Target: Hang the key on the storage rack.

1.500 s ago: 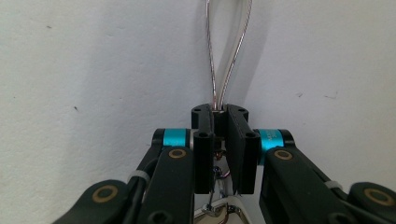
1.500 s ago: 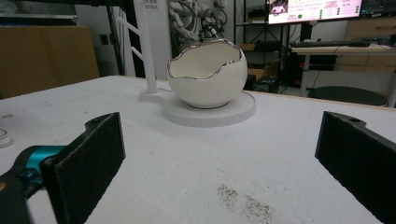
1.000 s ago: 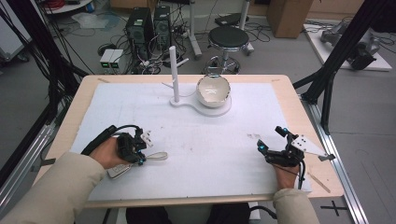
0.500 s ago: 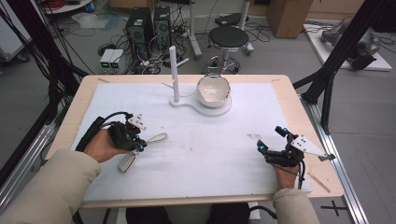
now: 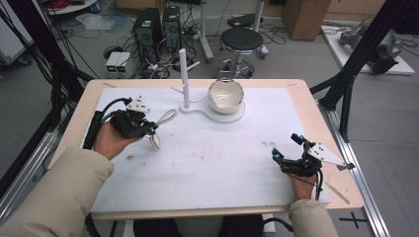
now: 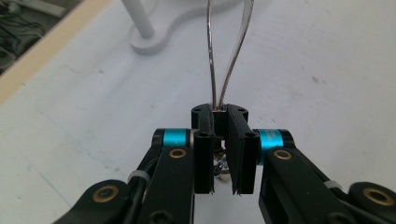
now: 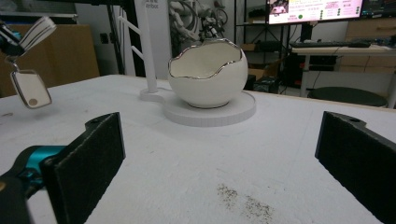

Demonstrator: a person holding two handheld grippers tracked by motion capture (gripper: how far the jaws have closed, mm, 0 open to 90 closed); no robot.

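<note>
At the left, the left claw [image 5: 150, 129] is shut tight on the band of a key tag [image 5: 155, 141], held up off the surface [image 5: 217, 168] with the loop [image 6: 224, 51] poking forward and the small tag dangling below. The grip is on the thin strap only — a narrow pinch, as the left claw's own view shows — so a quick swing could let the strap slide through the pads, and the tag would drop.

Toward the middle stands the white post [image 5: 184, 76] with its side peg, on a base shared with the egg-shaped bowl [image 5: 226, 95]. If the loop is meant for that peg, the floppy band is the trouble: it may fold or twist on approach and miss, or the claw may knock the slim post and shift the whole stand, bowl and all.

At the right, the right claw [image 5: 286, 148] rests low near the surface's edge, jaws wide apart and empty — too far off to steady the stand if it gets bumped.
</note>
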